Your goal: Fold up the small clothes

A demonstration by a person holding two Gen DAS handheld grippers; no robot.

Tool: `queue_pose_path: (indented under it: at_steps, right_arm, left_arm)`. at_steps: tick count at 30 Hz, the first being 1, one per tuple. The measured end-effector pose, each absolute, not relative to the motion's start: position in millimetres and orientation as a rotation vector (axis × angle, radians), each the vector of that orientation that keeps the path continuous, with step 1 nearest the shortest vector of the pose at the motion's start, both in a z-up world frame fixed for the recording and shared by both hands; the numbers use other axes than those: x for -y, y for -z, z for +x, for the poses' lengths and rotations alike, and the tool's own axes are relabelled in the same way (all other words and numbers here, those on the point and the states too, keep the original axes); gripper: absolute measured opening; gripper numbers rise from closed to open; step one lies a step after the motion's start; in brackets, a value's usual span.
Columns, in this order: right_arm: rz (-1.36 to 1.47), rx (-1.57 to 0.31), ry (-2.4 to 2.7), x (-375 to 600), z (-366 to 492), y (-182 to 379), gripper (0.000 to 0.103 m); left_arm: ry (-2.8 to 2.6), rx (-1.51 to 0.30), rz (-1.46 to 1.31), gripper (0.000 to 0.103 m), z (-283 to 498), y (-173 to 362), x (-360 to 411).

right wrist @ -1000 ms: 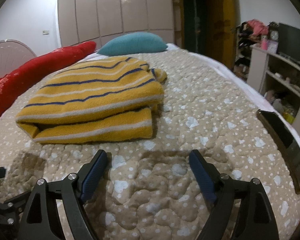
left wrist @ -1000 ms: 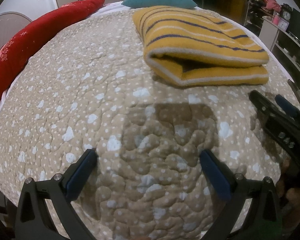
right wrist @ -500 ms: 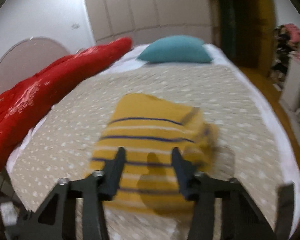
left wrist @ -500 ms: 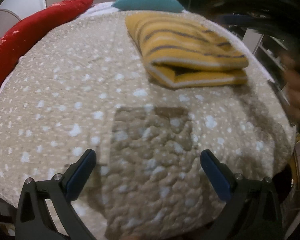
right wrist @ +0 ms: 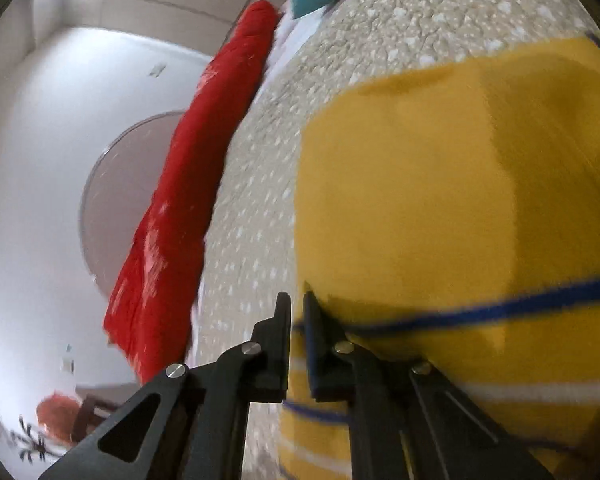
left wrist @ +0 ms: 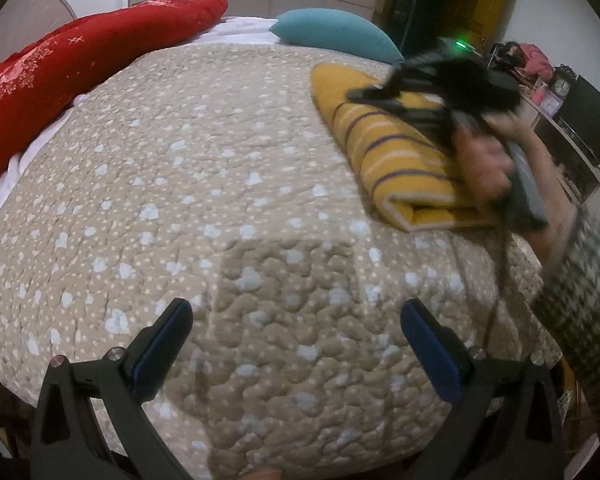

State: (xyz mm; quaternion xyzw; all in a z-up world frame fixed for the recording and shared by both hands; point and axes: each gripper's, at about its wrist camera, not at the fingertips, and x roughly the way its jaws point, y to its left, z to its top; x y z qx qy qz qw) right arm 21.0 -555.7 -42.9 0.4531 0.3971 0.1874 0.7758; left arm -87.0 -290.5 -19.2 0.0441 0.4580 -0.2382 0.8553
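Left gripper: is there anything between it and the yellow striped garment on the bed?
Nothing visible. Only bare quilt lies between the open left gripper and the folded garment. The right gripper is already at the garment, jaws nearly closed at its edge.

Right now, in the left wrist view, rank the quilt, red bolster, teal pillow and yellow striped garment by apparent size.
1. Quilt, filling most of the frame.
2. Red bolster.
3. Yellow striped garment, partly hidden by the right gripper.
4. Teal pillow, though it lies farthest away, so its true size is unsure.
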Motion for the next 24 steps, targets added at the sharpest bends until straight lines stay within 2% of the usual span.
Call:
queue_pose_path:
  at_steps: [6, 8, 12, 13, 14, 17, 20, 24]
  right_arm:
    - [1.121, -0.882, -0.516, 565.5, -58.7, 77.3, 0.005]
    - [1.079, -0.907, -0.487, 567.3, -87.3, 87.6, 0.001]
    - [1.034, -0.931, -0.436, 572.7, -132.2, 90.9, 0.002]
    - [1.036, -0.924, -0.404, 578.6, -144.5, 85.7, 0.006]
    - [1.026, -0.904, -0.395, 582.1, -150.8, 78.0, 0.017]
    - [0.937, -0.778, -0.365, 593.6, -156.8, 33.4, 0.030]
    - [0.846, -0.682, -0.341, 597.7, -134.4, -6.3, 0.038]
    - [0.744, -0.720, -0.273, 589.3, -71.2, -8.8, 0.038]
  left_arm:
    - [0.510, -0.999, 0.061, 0.103, -74.8, 25.9, 299.1]
    - [0.519, -1.003, 0.071, 0.103, -76.7, 25.3, 304.0]
    - [0.533, -0.987, 0.106, 0.103, -84.7, 19.3, 310.1]
    - [0.530, -0.980, 0.118, 0.103, -85.6, 18.2, 310.8]
    - [0.527, -0.974, 0.125, 0.103, -86.9, 17.3, 311.3]
    - [0.523, -0.967, 0.140, 0.103, -89.6, 15.0, 315.4]
    - [0.533, -0.963, 0.132, 0.103, -90.6, 11.8, 319.7]
    - [0.521, -0.959, 0.157, 0.103, -93.2, 9.1, 323.1]
